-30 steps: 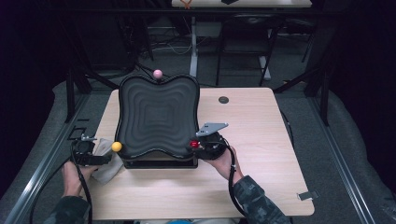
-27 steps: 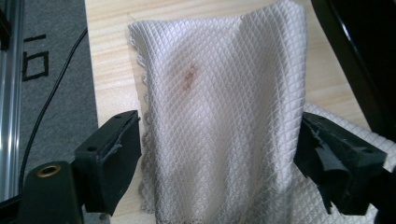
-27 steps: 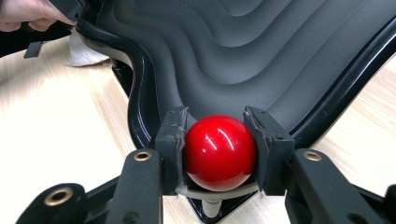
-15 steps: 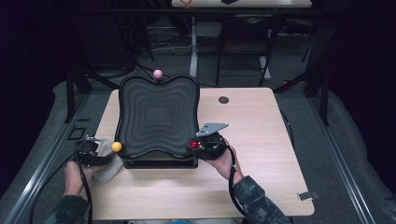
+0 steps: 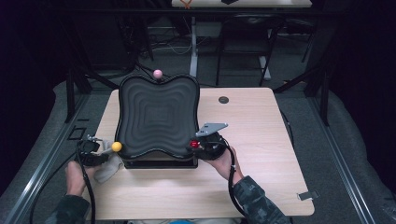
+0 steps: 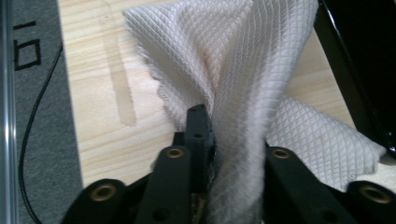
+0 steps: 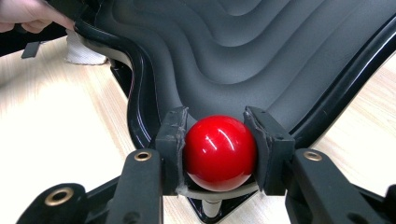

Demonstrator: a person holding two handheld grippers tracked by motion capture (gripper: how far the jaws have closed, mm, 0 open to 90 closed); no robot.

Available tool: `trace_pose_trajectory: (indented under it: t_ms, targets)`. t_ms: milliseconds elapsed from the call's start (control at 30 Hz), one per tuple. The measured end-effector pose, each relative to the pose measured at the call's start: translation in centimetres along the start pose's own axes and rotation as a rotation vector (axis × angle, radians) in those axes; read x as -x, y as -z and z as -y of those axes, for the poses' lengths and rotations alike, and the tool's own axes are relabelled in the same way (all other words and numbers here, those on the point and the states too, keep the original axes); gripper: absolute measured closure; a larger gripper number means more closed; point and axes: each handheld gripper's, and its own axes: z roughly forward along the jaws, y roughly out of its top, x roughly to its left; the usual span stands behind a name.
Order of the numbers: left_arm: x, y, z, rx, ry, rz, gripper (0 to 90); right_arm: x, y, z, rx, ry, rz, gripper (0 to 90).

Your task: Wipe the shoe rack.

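Wooden tabletop (image 5: 261,154) in a dark room: near its front-left corner, left gripper (image 6: 219,154) has just closed on the white cloth (image 6: 243,79); right gripper (image 7: 217,144) pinches the tray's red knob (image 7: 219,151), wiping likely next

Left tongs (image 6: 219,140) have just been closing, now pinched; right tongs (image 7: 217,140) clamped
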Motion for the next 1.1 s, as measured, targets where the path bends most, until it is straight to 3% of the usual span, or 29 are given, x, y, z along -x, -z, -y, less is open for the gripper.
trace_pose_trajectory:
  t_ms: [167,800,1100]
  targets:
    - [-0.5,0.5,0.0,0.022,0.027,0.009,81.8,-0.1,0.0,0.0,-0.004,0.001,0.008,60.1]
    - [0.4,4.7,-1.2,0.136,-0.031,-0.007,82.3,-0.1,0.0,0.0,-0.003,0.005,0.006,60.1]
    - [0.8,7.0,-2.4,0.186,-0.034,-0.002,82.2,-0.2,0.0,0.0,-0.002,0.004,0.012,60.1]
